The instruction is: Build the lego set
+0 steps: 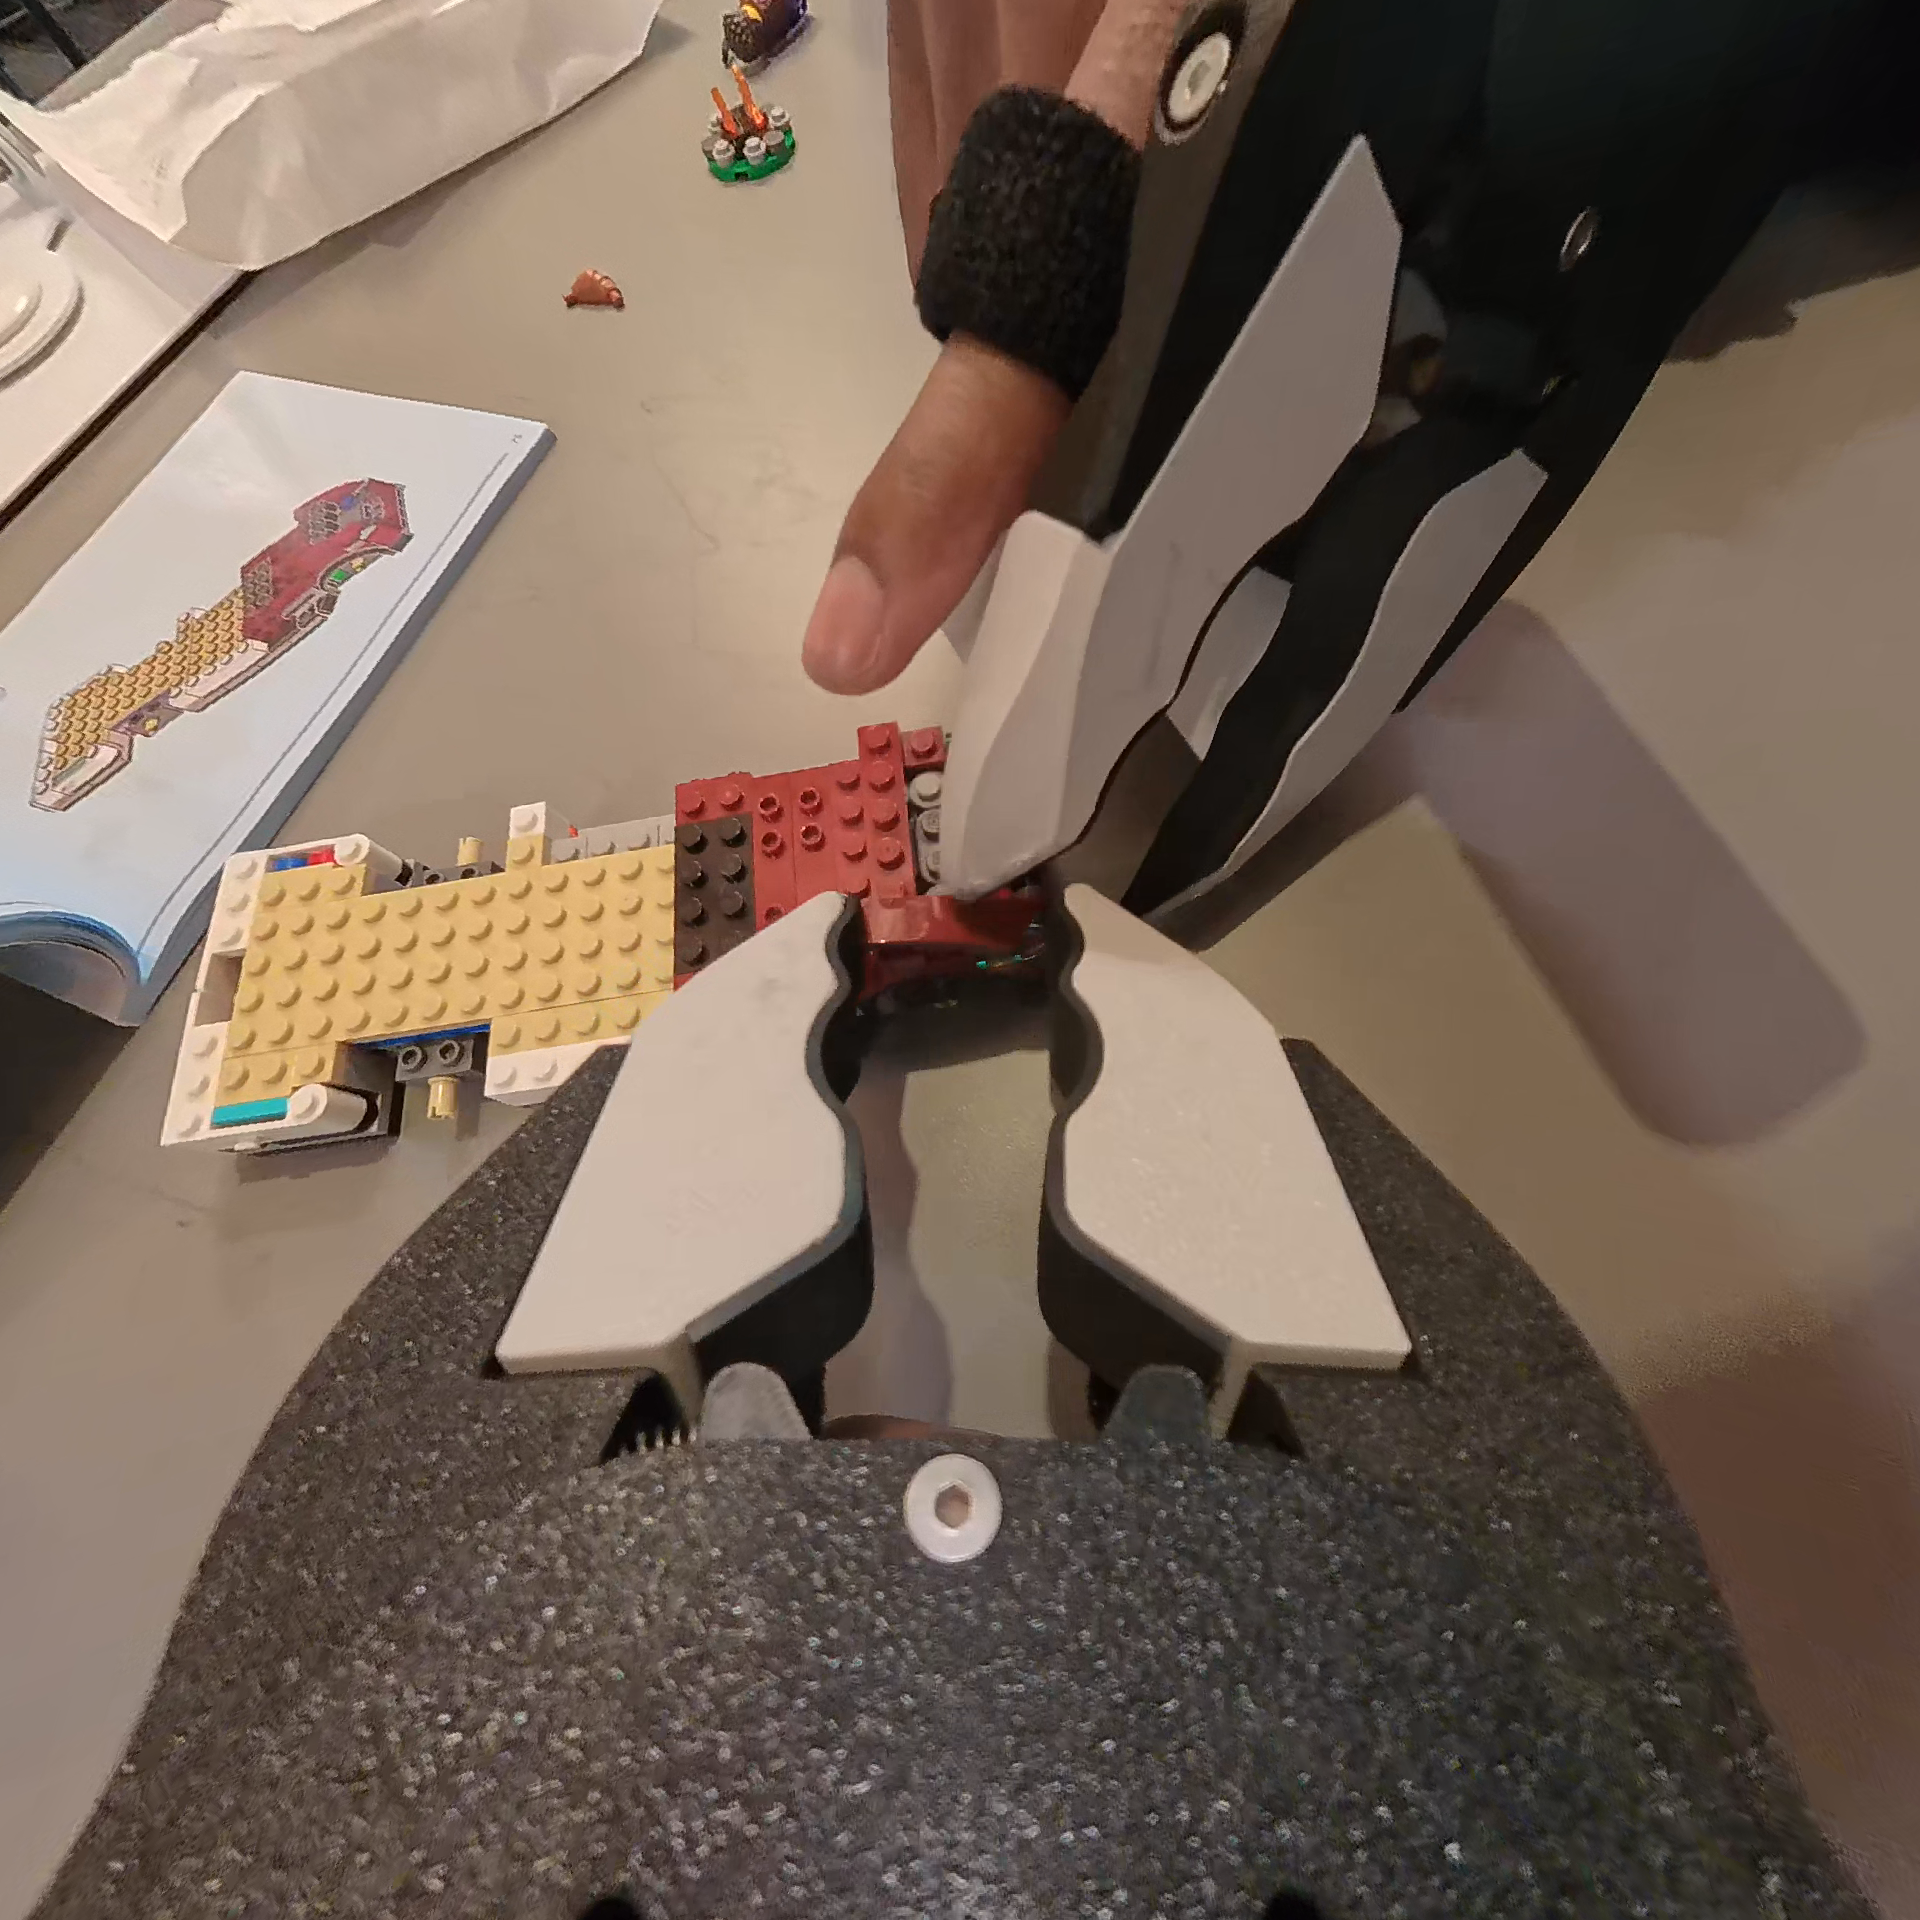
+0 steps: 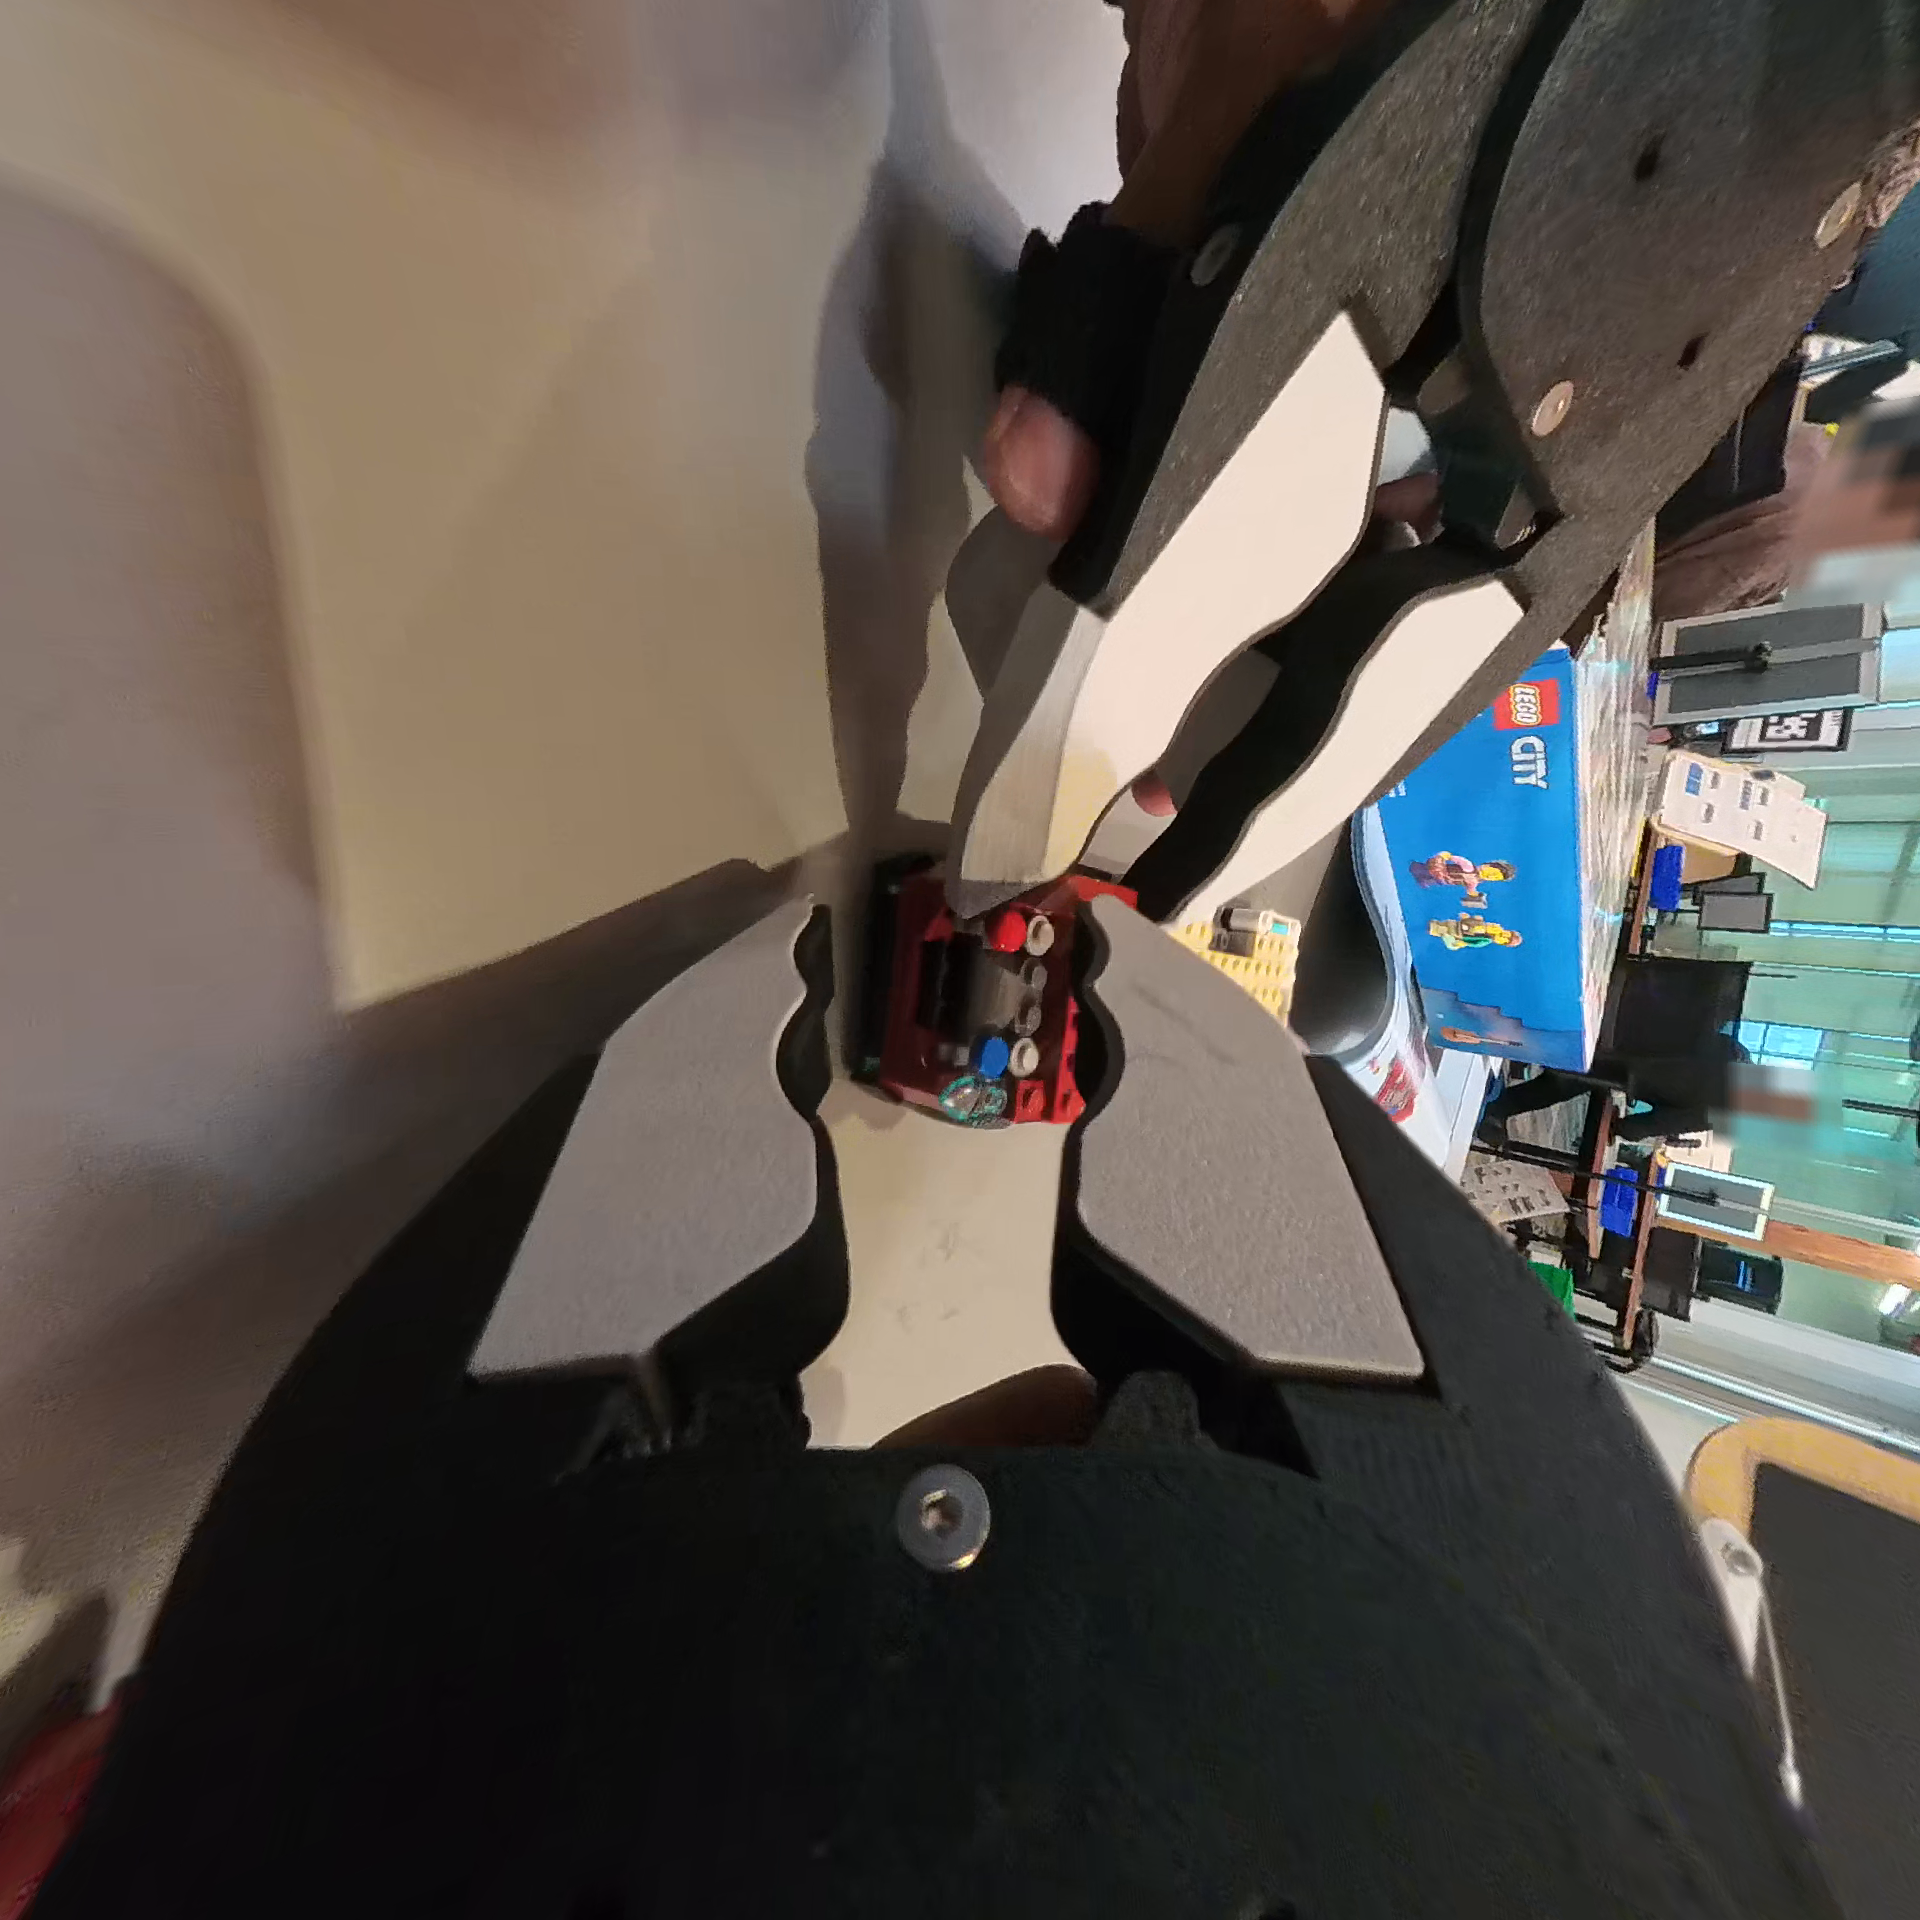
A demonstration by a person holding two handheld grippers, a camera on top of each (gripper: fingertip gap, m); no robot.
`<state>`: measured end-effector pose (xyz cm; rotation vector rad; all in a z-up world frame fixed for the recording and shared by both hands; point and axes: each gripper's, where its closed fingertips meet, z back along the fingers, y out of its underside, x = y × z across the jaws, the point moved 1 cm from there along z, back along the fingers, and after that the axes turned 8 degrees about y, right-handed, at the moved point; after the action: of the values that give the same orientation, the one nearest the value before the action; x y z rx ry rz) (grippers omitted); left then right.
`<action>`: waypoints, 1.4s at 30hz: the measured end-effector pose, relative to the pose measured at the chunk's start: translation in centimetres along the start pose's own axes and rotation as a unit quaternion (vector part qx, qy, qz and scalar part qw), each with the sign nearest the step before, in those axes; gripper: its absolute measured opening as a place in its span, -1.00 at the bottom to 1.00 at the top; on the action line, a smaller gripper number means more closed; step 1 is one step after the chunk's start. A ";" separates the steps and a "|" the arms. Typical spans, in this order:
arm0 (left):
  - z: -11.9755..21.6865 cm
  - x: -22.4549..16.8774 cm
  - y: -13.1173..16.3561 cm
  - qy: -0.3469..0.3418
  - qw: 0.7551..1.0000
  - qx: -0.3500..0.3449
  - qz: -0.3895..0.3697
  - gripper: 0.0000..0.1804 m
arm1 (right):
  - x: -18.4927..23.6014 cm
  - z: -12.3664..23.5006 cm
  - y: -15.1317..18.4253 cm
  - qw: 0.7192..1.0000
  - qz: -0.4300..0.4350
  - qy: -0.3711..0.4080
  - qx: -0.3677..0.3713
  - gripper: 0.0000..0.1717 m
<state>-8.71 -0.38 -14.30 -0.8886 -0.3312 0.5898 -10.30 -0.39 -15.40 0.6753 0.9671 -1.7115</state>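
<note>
Both tongs straddle the dark red brick block [image 1: 940, 935] at the model's right end.

Left tongs [image 1: 956, 914]: gaping, pads apparently clear of it.

Right tongs [image 2: 951, 935]: contact cannot be told.

Block judged light, stiff, liable to pop apart; grip its flat sides.

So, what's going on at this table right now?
A person is working with two handheld grippers on a tan, white and dark red brick model lying on the table. The left gripper and right gripper both have their fingers around a dark red brick piece at the model's end, from crossing directions. Whether either is squeezing it isn't clear. An open instruction booklet lies nearby.
</note>
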 end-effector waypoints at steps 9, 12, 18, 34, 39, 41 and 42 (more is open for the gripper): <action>0.3 0.1 0.3 -0.009 1.000 0.004 0.004 -0.60 | 0.0 -0.3 0.2 1.000 0.007 -0.006 0.010 -0.46; 0.4 0.2 0.3 -0.013 1.000 0.004 0.000 -0.58 | 0.0 -0.4 0.2 1.000 0.009 -0.005 0.009 -0.47; 0.7 0.3 0.5 -0.025 1.000 0.004 -0.012 -0.57 | -0.1 -0.4 0.2 1.000 0.013 -0.003 0.010 -0.47; 2.3 0.5 0.2 -0.023 0.999 -0.017 -0.031 -0.52 | -1.4 2.2 2.1 0.994 -0.081 0.056 0.054 -0.46; 3.4 2.2 1.5 -0.049 0.995 0.014 -0.090 -0.50 | -1.7 3.5 3.9 0.974 -0.174 0.080 0.121 -0.46; 3.3 3.1 2.1 -0.053 0.992 0.038 -0.111 -0.49 | -1.6 3.4 3.7 0.967 -0.204 0.077 0.128 -0.46; 3.1 3.5 2.4 -0.054 0.990 0.050 -0.120 -0.49 | -1.5 3.2 3.5 0.965 -0.217 0.073 0.128 -0.46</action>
<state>-8.32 4.86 -14.23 -0.7089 -0.4944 0.4282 -6.48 -2.96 -13.49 0.8079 1.0605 -2.2264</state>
